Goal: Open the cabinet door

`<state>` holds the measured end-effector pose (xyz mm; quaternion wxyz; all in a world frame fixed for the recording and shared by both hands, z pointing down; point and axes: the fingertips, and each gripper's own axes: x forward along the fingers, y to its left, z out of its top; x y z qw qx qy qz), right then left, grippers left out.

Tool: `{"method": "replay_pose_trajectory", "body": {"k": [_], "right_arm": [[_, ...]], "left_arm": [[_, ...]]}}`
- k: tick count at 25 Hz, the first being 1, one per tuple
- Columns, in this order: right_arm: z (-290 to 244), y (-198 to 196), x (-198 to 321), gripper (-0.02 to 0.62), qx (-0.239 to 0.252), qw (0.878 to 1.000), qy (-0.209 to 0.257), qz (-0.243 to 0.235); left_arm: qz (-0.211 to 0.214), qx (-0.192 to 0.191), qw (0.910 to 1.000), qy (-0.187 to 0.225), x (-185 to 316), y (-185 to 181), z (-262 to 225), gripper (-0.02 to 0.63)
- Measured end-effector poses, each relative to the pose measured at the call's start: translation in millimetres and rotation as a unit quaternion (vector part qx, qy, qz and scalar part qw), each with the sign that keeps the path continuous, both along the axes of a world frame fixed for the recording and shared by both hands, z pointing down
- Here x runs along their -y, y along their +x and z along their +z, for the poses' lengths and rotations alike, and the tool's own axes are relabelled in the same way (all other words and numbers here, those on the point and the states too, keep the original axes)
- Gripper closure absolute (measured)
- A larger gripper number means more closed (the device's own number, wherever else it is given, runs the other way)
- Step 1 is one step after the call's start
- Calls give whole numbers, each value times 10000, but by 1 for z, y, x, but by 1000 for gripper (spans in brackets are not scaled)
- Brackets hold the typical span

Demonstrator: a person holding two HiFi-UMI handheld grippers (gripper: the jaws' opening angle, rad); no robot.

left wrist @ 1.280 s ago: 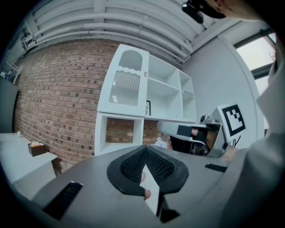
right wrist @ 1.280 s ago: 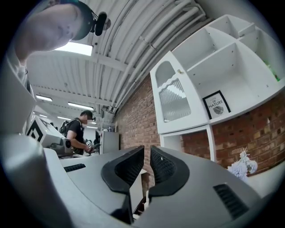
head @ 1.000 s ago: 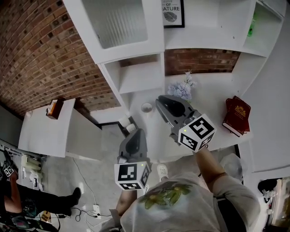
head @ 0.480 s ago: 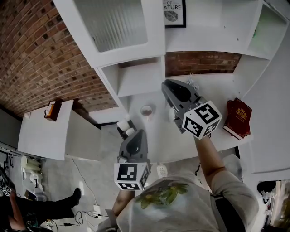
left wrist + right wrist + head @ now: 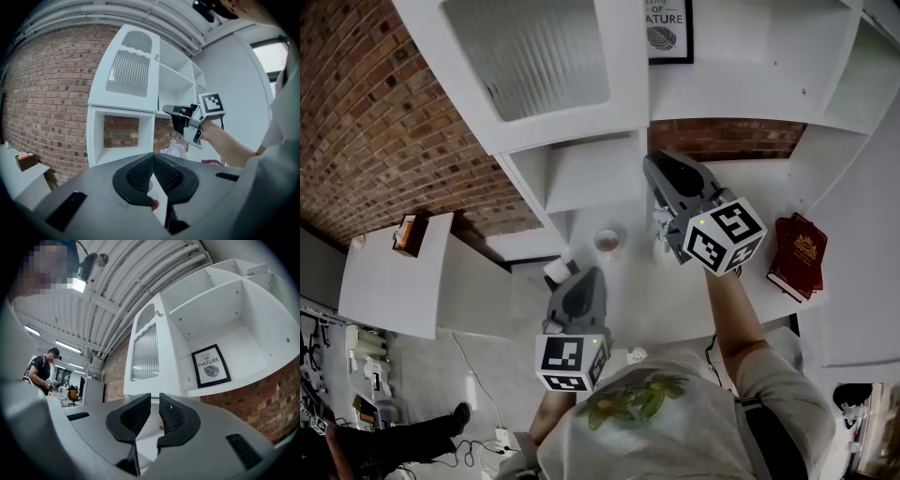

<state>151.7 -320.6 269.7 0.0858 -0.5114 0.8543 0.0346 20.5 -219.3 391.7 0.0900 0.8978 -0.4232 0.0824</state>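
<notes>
Your right tongs [image 5: 664, 172], a narrow slit apart and empty, hang below the ribbed-glass cabinet door [image 5: 534, 66], seemingly clear of it. Your left tongs [image 5: 584, 281], tips together, hover near the cup [image 5: 607, 239]. A red book [image 5: 797, 255] lies on the table [image 5: 670, 298].

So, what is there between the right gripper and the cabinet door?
Nothing. In the right gripper view, only free air lies between the right gripper and the cabinet door; its jaws stand slightly apart and hold nothing.
</notes>
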Motion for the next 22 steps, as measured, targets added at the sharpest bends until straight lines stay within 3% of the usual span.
{"method": "replay_pose_trajectory", "body": {"k": [4, 14, 22], "right_arm": [[-1, 8, 17, 517, -8, 10000, -43, -23], [-5, 23, 54, 511, 20, 10000, 25, 30], [0, 25, 67, 511, 107, 9999, -65, -111]], "left_arm": [[43, 30, 10000, 0, 12, 4, -3, 598], [28, 49, 9999, 84, 39, 6, 2, 598], [142, 92, 9997, -154, 40, 12, 19, 598]]}}
